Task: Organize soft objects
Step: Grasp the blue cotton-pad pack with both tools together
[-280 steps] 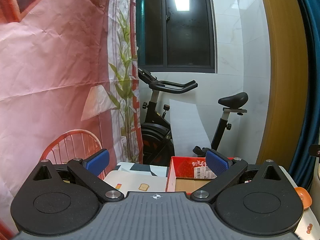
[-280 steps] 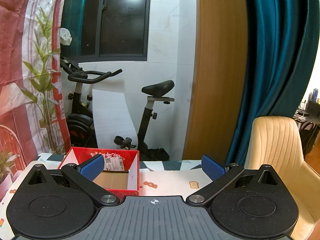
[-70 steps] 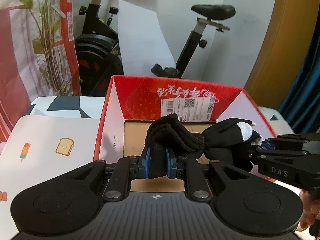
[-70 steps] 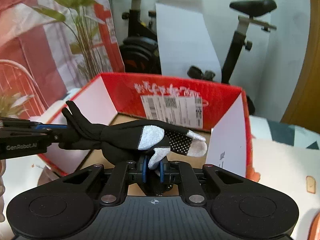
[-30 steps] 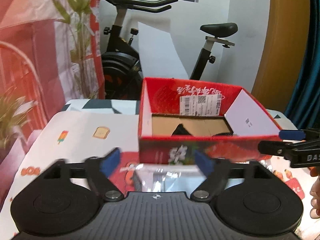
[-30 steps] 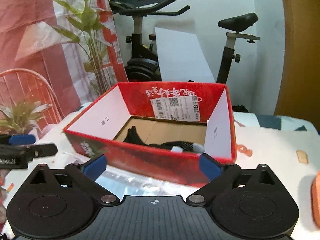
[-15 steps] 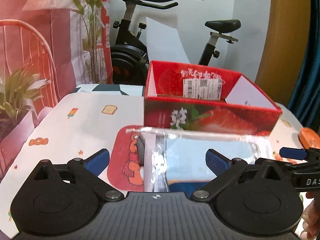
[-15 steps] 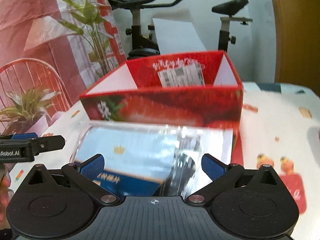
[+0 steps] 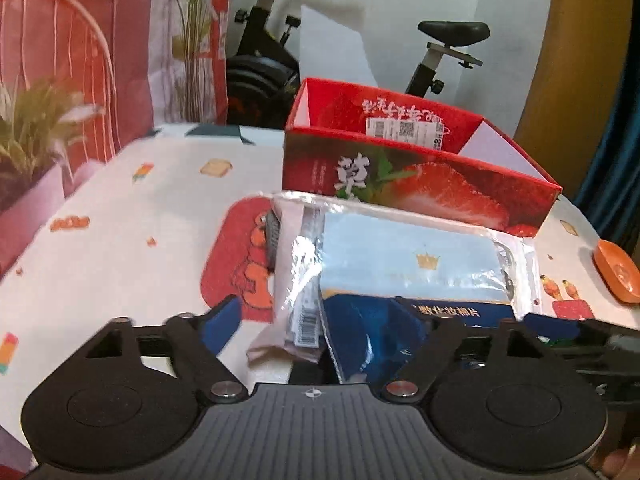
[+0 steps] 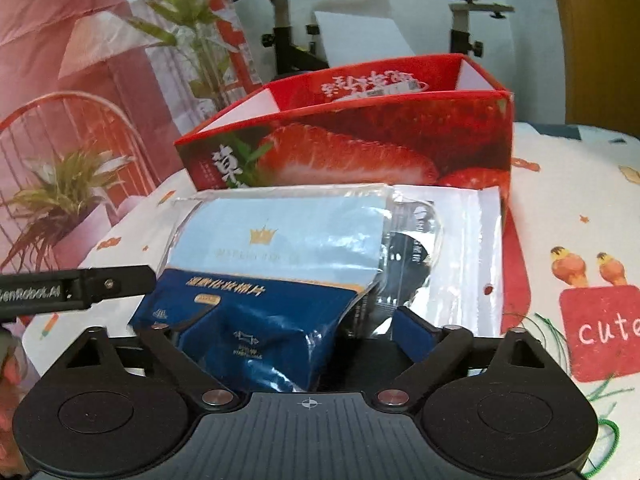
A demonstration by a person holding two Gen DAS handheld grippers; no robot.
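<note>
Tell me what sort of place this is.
Most likely a room in a home: an exercise bike stands behind a table covered with a cartoon-print cloth, and a potted plant sits beside it, near a teal curtain.

My views were evenly lit indoors, slightly blurred, bowed at the edges; glare flashed off the plastic package point(image 9: 404, 256).

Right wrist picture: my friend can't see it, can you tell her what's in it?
The right gripper is closing around a shiny blue-and-white plastic packet lying on a cartoon-print tablecloth. Behind the packet stands an open red strawberry box. The left gripper pokes in from the left.
</note>
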